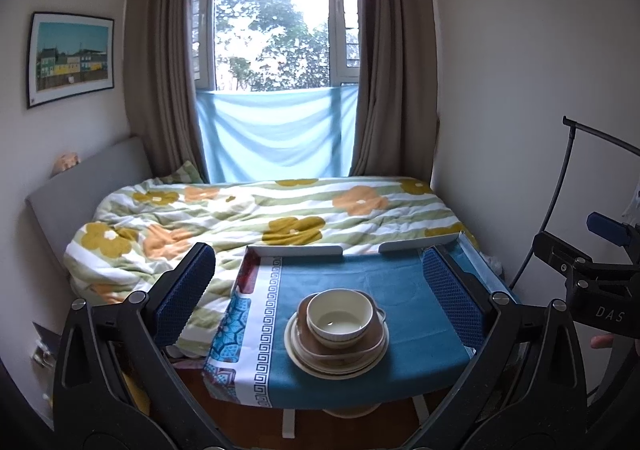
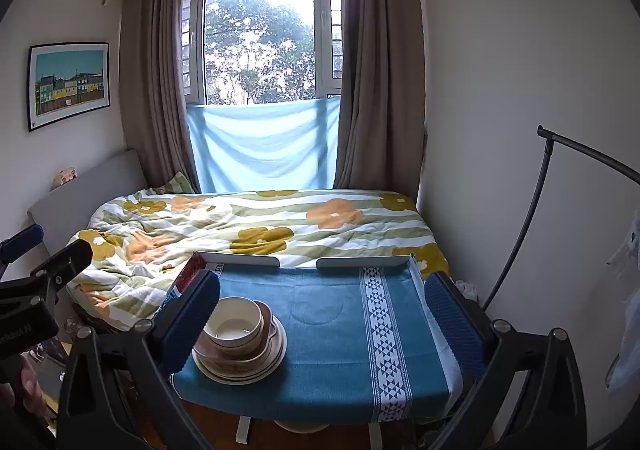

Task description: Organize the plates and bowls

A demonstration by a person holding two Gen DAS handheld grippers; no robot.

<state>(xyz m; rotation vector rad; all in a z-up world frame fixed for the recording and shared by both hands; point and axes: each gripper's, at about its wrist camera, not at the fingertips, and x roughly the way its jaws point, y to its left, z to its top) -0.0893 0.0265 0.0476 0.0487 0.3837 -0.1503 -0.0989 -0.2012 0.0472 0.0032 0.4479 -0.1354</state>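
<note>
Left tool (image 1: 318,280): fingers spread wide apart, nothing held, raised above the near edge of the surface (image 1: 376,274). Right tool (image 2: 322,304): fingers likewise wide apart, nothing clamped, also held over the near edge.

Dishes are stacked in one pile on the blue cloth (image 2: 332,330), toward the near-left corner of the surface: cream bowl (image 1: 340,316) nested on top, brown bowl (image 1: 370,346) under it, cream plate (image 1: 298,358) at the bottom. In the right wrist view the bowl stack (image 2: 240,330) is partly covered by the right tool's left finger. Flowered bed (image 1: 240,214) lies beyond the far edge.
</note>
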